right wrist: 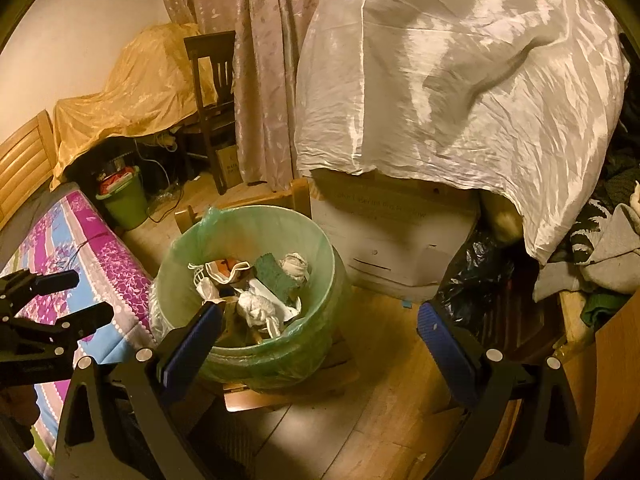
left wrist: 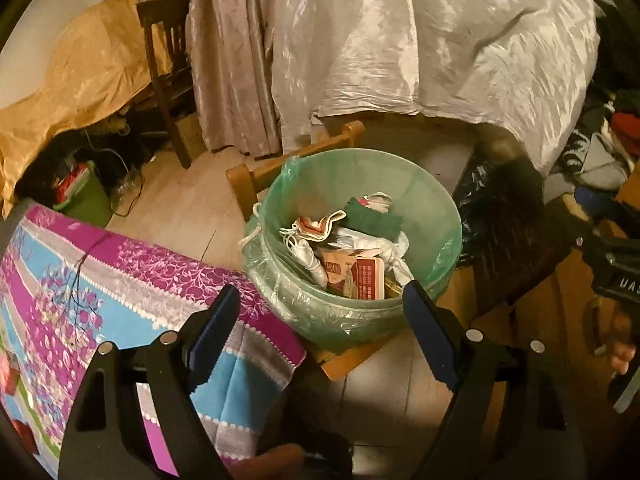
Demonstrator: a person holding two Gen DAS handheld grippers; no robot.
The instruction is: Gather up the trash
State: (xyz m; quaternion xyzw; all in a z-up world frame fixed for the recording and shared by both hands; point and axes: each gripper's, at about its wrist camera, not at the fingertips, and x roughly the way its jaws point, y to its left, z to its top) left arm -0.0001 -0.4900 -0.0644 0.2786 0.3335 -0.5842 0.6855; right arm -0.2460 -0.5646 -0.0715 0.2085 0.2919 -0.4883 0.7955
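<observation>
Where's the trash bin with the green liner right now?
The trash bin sits centre in both wrist views, on a wooden chair, right of the floral bedspread.

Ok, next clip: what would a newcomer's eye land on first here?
Probably the green-lined trash bin, dead centre and heaped with tissues, wrappers and a green sponge. Behind it looms a big shape under a shiny white sheet, and at the left lies a loud purple-and-blue floral blanket. Both grippers, left gripper and right gripper, hang open and empty before the bin.

The right hand-held gripper (left wrist: 616, 276) bears letters "UAS"; other print is illegible.
</observation>
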